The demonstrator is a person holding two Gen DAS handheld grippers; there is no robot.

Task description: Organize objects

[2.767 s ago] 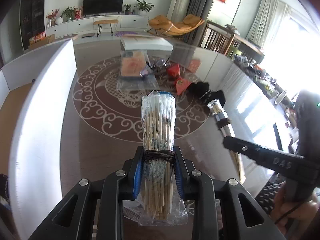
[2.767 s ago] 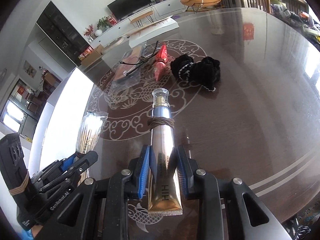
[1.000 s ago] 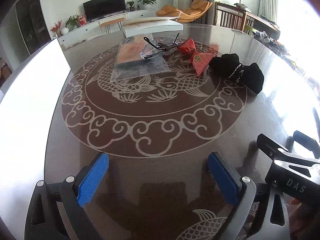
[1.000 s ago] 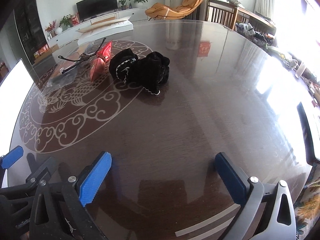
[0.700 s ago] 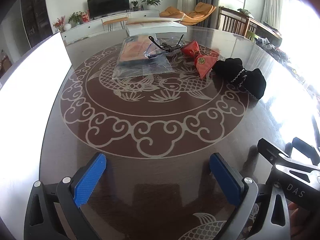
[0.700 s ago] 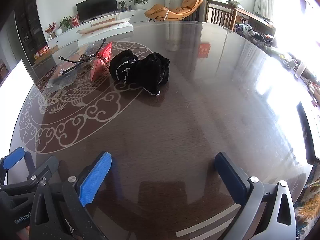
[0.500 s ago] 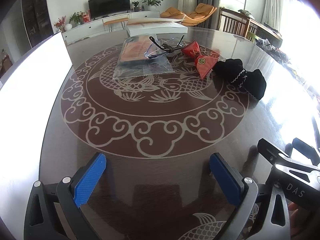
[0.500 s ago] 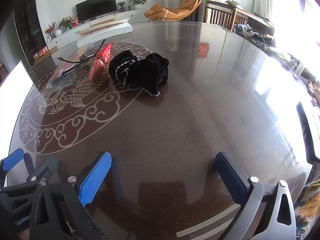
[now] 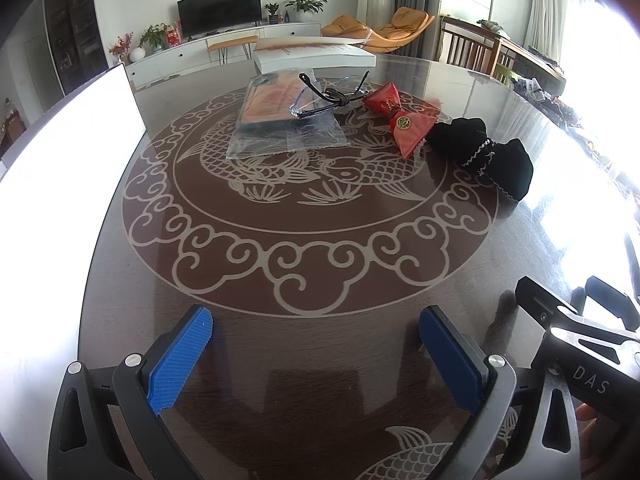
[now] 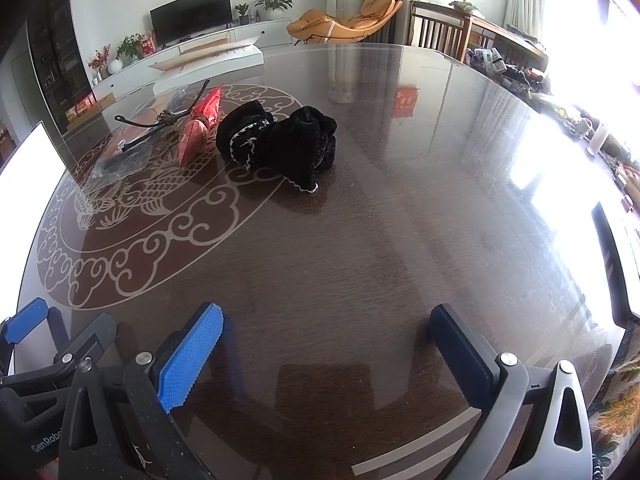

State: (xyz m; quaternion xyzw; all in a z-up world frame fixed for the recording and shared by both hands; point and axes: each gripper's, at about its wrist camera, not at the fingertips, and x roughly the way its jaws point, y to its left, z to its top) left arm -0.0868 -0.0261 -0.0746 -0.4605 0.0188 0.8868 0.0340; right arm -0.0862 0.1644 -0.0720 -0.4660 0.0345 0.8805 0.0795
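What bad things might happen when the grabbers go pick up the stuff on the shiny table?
The glasses lie on a clear plastic packet, so grabbing one may drag the other. The soft black socks touch the red pouch and might nudge it. The glass table looks slick, so things could slide away.

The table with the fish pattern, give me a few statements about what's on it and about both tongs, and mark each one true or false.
1. Both the left tongs and the right tongs are open and hold nothing. True.
2. The glasses lie partly on the clear plastic packet. True.
3. The black cloth bundle is gripped by the right tongs. False: it lies on the table, well ahead of them.
4. The red pouches lie between the glasses and the black cloth bundle. True.
5. A white box sits at the table's near edge. False: it is at the far side.
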